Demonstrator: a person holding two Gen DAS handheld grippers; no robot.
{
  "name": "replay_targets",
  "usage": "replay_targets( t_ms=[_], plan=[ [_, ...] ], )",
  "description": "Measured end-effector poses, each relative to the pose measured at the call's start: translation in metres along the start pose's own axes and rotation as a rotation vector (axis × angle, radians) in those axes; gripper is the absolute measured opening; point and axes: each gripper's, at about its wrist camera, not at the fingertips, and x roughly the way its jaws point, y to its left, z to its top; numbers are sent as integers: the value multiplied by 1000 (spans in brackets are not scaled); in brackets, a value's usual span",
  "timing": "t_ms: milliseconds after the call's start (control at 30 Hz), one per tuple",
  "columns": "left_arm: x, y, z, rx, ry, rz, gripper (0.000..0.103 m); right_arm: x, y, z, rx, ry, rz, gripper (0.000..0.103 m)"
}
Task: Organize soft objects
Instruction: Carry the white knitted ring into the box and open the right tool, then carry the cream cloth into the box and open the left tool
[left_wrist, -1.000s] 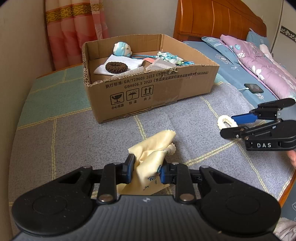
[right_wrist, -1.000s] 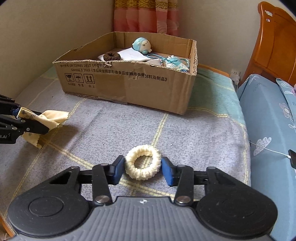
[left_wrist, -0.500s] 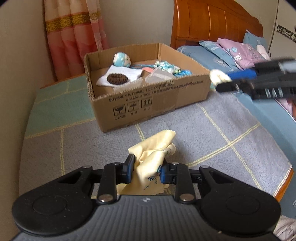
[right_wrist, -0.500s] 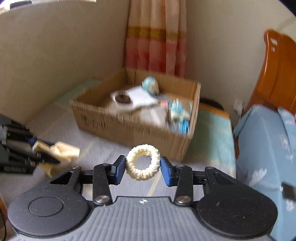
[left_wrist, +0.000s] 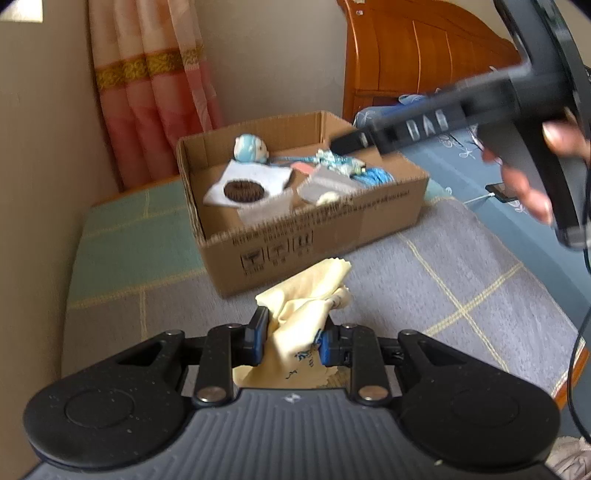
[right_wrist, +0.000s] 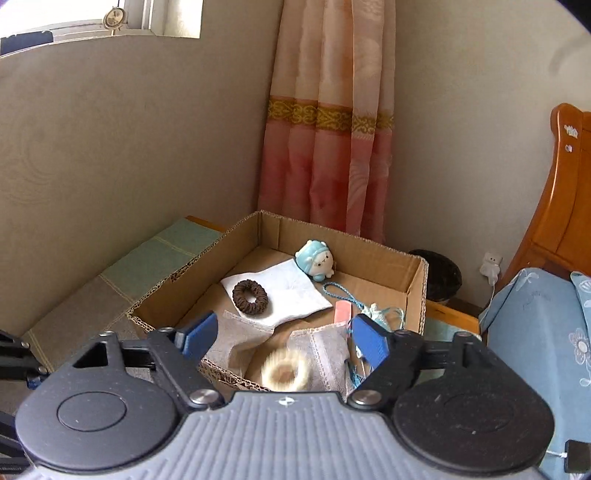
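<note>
In the left wrist view, our left gripper (left_wrist: 291, 338) clenches the yellow cloth (left_wrist: 303, 314) above the grey blanket (left_wrist: 443, 266), just before the cardboard box (left_wrist: 332, 229).

In the right wrist view, our right gripper (right_wrist: 282, 338) has just been opening; its jaws stand released over the box (right_wrist: 413, 284), and the blurred cream hair tie (right_wrist: 284, 371) is free beneath them, near the brown hair tie (right_wrist: 250, 296).

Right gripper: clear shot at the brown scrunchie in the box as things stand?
Probably yes. The right gripper is open and empty over the cardboard box; its jaws have just opened. The brown scrunchie lies uncovered on a white cloth.
</note>
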Motion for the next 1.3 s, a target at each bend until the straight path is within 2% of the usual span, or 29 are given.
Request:
replay_targets(
  t_ms=[133,333,667,700,733,767,800,833,900,1000,1167,1300],
  plan=[
    [-4,3,20,30,-38,16,25,-2,1,-12,9,28,-31,94],
    [9,11,64,63,-68,40,25,-14,2,-32,23,52,-79,94],
    [66,13,147,81,-59,65,27,-30,6,-53,56,62,-102,94],
    [71,13,152,77,-59,83,29,-30,6,-54,60,65,-105,94],
    [75,11,155,80,-68,98,43,-30,5,-54,64,66,-108,94],
    [80,9,159,86,-76,107,76,-30,4,-54,68,66,-108,94],
    [82,8,161,86,-84,116,92,-30,3,-55,74,67,-107,94],
    [82,7,161,82,-108,129,102,-29,2,-55,80,69,-107,94],
    [74,6,157,71,-166,111,103,-28,1,-55,86,73,-110,95],
    [61,7,150,49,-180,98,103,-30,1,-55,90,70,-112,98],
    [29,3,125,46,-222,174,103,-34,4,-54,100,66,-113,99],
    [8,-5,97,15,-205,240,103,-40,7,-54,118,66,-120,102]
  ],
)
